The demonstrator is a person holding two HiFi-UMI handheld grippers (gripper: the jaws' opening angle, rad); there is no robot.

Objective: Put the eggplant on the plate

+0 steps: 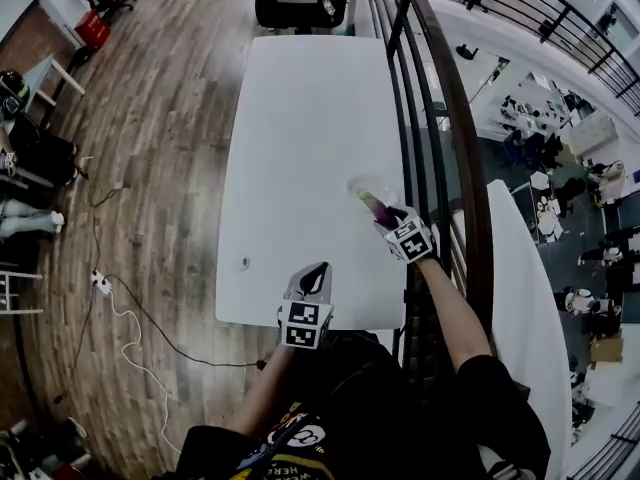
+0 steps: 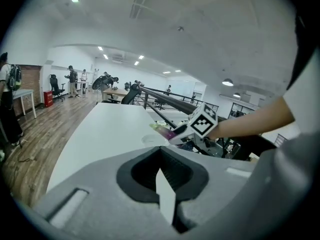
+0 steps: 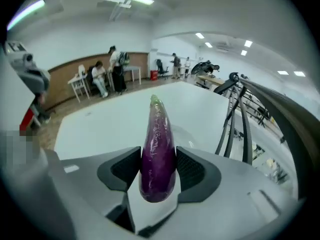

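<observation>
glossy, tapered purple eggplant (image 3: pixel 158 144) clamped in right gripper (image 3: pixel 158 176).

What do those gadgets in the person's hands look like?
The left gripper and right gripper are grey moulded shells with black ribbed pads lining the jaws. Each carries a white cube of black square markers. The person wears a black short-sleeved shirt.

The surface (image 1: pixel 300 138) is bare across most of its width, so there is free passage from the left side and the middle. A railing (image 1: pixel 445 118) runs along its right edge, just beside the plate (image 1: pixel 353 184), and crowds the right claw (image 1: pixel 386 214). A chair (image 1: pixel 295 8) blocks the far end. The left claw (image 1: pixel 312 284) hangs over the near edge, well apart from the plate.
</observation>
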